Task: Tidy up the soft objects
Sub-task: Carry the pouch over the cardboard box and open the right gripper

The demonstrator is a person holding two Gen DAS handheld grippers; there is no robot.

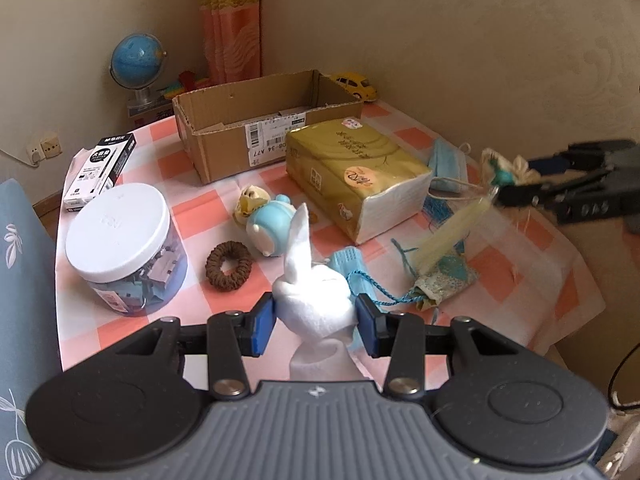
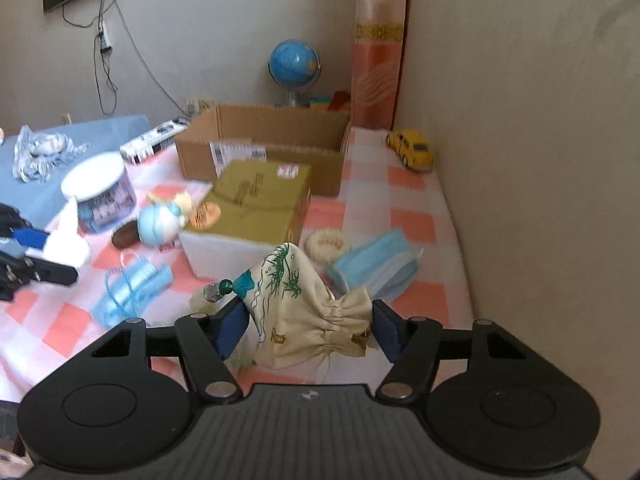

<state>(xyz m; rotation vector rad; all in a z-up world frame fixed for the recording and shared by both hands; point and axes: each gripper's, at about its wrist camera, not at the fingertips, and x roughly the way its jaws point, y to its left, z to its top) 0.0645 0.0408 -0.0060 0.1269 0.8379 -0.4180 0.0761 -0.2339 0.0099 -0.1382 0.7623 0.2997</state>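
My left gripper (image 1: 315, 322) is shut on a white sock (image 1: 314, 300), held above the checked tablecloth; it also shows in the right wrist view (image 2: 66, 240). My right gripper (image 2: 306, 330) is shut on a cream drawstring pouch (image 2: 304, 308) with green print and a pale tassel (image 1: 452, 232); that gripper shows at the right of the left wrist view (image 1: 500, 194). An open cardboard box (image 1: 260, 124) stands at the back of the table. A brown scrunchie (image 1: 229, 265), blue face masks (image 2: 376, 268), a second patterned pouch (image 1: 444, 280) and a blue plush toy (image 1: 270, 224) lie on the cloth.
A gold tissue pack (image 1: 356, 176) lies before the box. A clear jar with a white lid (image 1: 120, 240) and a pen box (image 1: 100, 172) stand left. A globe (image 1: 138, 64) and a yellow toy car (image 1: 356, 84) sit by the walls. A cream scrunchie (image 2: 328, 245) lies by the masks.
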